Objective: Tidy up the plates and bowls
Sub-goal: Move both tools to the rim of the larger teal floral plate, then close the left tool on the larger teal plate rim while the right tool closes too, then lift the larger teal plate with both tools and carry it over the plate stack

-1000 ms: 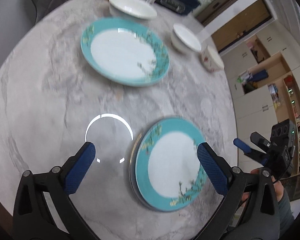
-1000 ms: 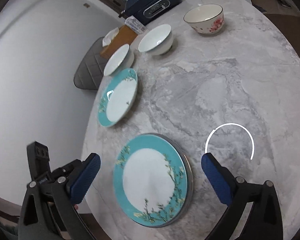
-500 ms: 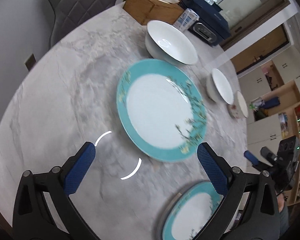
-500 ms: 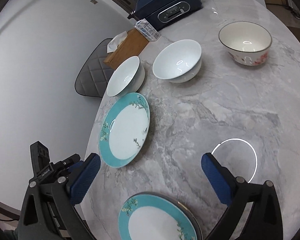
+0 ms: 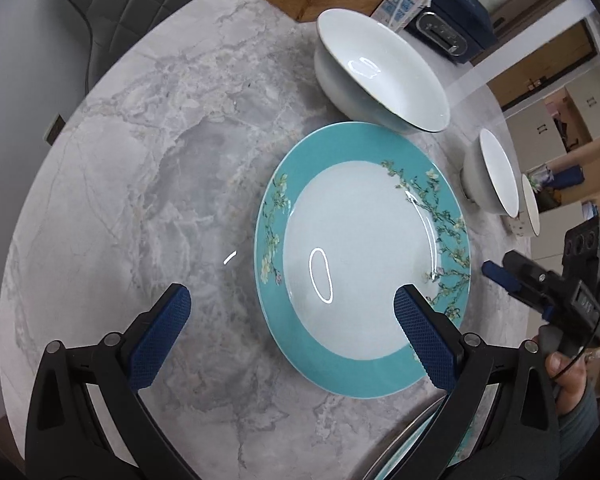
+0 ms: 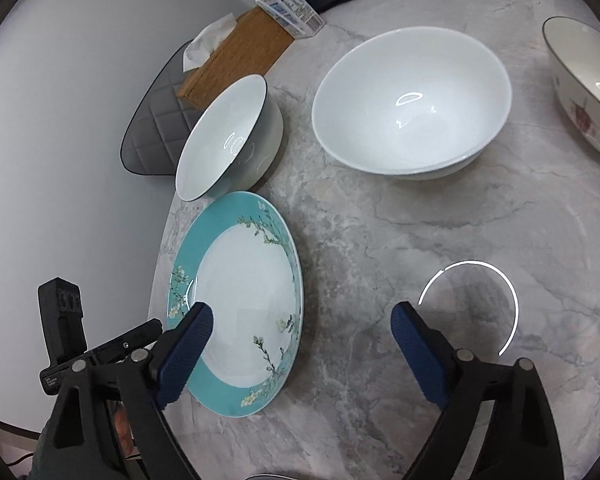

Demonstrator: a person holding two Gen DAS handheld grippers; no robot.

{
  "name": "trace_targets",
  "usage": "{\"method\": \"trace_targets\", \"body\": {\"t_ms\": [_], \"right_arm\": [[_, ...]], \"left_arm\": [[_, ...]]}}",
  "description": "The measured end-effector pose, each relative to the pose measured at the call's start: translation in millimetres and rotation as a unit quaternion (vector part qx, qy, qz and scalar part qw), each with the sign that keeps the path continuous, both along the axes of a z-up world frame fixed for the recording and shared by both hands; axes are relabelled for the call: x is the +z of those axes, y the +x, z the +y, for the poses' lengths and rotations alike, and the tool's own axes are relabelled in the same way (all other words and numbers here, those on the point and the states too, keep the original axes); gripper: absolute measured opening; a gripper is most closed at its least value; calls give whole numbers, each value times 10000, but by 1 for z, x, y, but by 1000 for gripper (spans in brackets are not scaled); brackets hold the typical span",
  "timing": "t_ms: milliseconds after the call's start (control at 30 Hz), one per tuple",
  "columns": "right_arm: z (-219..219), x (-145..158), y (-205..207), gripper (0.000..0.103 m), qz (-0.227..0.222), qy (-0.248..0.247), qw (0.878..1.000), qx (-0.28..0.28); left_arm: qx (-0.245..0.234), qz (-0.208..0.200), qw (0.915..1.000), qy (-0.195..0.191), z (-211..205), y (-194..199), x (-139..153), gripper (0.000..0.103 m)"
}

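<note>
Now both views look at a different plate than they did a second ago — the stacked teal plates (image 5: 416, 440) that sat between the fingers have slid to the bottom edge of the left wrist view, and the single teal plate (image 5: 360, 256) lying flat on the marble counter (image 5: 140, 160) fills the middle instead. Both hands have travelled across the counter toward it.

The left hand-held gripper (image 5: 288, 312) is released and empty, one pad over bare marble and the other over the plate's near rim; whether it touches the rim I cannot tell. The right hand-held gripper (image 6: 300, 322) is also released and empty, and its jaws have just been closing a little from their widest, with only the plate's right edge and bare counter between them. It seems to be setting up for a rim grasp, not yet pressing.

Just beyond the plate a dark-rimmed white bowl (image 6: 228, 140) sits nearly against its far edge, a larger white bowl (image 6: 412, 104) stands further along, and a floral bowl (image 6: 584, 88) is well apart at the right.

I judge the stack is done for the moment and this loose plate is the next to join it — the bowls remain unsorted.
</note>
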State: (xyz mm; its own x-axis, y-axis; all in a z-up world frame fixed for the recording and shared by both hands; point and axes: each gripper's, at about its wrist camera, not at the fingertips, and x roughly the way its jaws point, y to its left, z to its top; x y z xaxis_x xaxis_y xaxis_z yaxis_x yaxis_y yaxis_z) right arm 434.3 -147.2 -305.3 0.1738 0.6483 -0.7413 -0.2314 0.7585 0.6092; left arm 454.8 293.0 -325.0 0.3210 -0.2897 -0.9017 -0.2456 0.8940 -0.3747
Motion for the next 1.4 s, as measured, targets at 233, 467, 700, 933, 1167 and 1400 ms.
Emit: {"method": "trace_targets", "body": {"t_ms": [233, 467, 700, 933, 1167, 1400], "right_arm": [[23, -13, 6, 69, 16, -204, 9992, 350], [33, -19, 6, 43, 2, -335, 9983, 475], [39, -24, 4, 11, 94, -445, 9972, 586], [41, -21, 5, 10, 14, -554, 9963, 652], [39, -14, 1, 11, -131, -624, 9957, 672], [34, -1, -3, 11, -331, -703, 9950, 633]], "left_arm": [[-164, 53, 9998, 34, 1, 15, -10, 91], [-184, 215, 9996, -25, -3, 18, -23, 29], [-133, 186, 9997, 6, -3, 18, -25, 18], [60, 210, 9997, 74, 5, 16, -24, 11], [60, 132, 9998, 131, 4, 17, -22, 11], [68, -105, 9999, 44, 3, 10, -7, 10]]}}
